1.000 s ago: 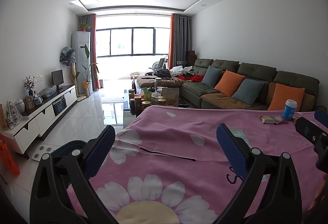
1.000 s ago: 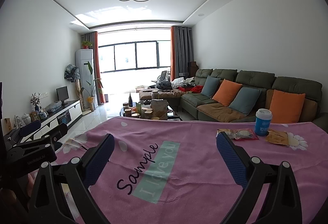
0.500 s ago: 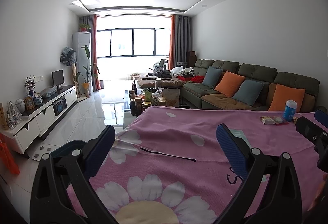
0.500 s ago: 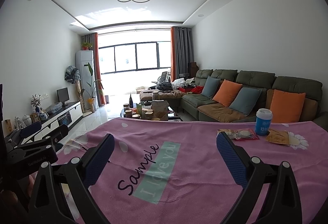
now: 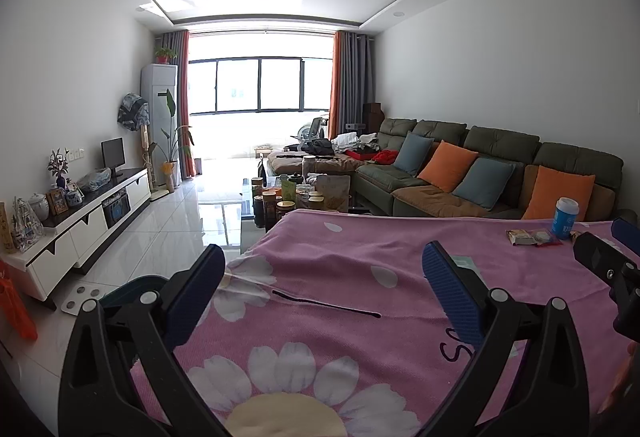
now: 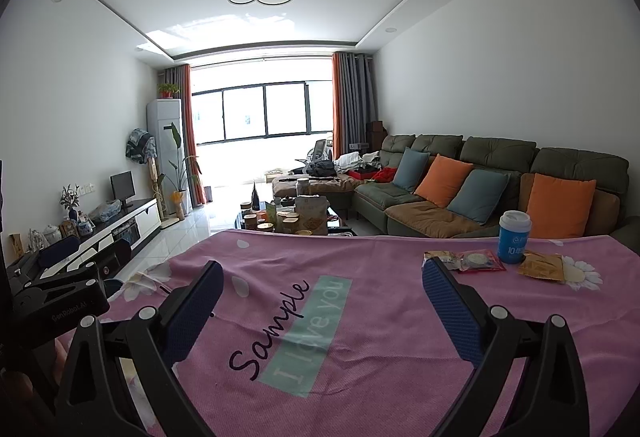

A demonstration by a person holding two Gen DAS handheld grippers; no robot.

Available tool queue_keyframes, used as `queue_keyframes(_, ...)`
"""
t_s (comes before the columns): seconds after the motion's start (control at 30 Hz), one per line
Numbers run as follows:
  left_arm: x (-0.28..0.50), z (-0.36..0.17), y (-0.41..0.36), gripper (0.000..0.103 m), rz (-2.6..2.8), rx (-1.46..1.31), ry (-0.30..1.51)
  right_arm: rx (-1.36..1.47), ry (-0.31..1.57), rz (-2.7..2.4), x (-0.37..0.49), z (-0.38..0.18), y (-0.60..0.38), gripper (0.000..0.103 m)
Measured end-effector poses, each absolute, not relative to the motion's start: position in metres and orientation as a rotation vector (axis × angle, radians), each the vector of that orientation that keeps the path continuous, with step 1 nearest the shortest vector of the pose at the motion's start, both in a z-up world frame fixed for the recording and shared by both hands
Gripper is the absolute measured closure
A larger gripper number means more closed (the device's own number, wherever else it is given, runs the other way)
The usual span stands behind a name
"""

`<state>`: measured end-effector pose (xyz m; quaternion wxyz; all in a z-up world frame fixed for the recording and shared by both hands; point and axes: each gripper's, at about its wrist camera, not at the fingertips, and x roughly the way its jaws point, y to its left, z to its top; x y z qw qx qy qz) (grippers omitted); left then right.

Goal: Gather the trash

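**Both tongs spread wide over the pink cloth**

The left tongs [image 5: 322,271] and right tongs [image 6: 322,287] gape, holding nothing, above the pink flowered cloth-covered worktop [image 6: 380,269]. Far right lie the red-edged clear snack wrapper [image 6: 478,261], tan crumpled wrapper [image 6: 540,266] and blue paper cup with white lid [image 6: 513,237], just beside one another.

Daylight floods through the blown-out window [image 5: 256,109] at twelve o'clock, glaring off the floor tiles [image 5: 180,229]; frame edges bend and darken, and distant clutter looks perhaps slightly soft.

My left gripper [image 5: 320,273] hangs wide apart over the pink flowered blanket [image 5: 340,277]. Far right, a blue cup [image 5: 565,218] stands beside snack wrappers [image 5: 530,237], near my right gripper [image 5: 608,257].
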<state>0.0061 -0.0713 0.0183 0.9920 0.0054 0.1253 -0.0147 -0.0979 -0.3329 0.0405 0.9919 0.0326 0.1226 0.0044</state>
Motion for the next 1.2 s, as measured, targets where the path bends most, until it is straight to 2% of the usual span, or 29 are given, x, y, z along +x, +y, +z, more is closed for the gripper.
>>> queue_keyframes(1.2,0.0062,0.0187,-0.0750,0.006,-0.029,0.012,0.236,0.073,0.242,0.003,-0.1007,0.0397,-0.3344,0.007)
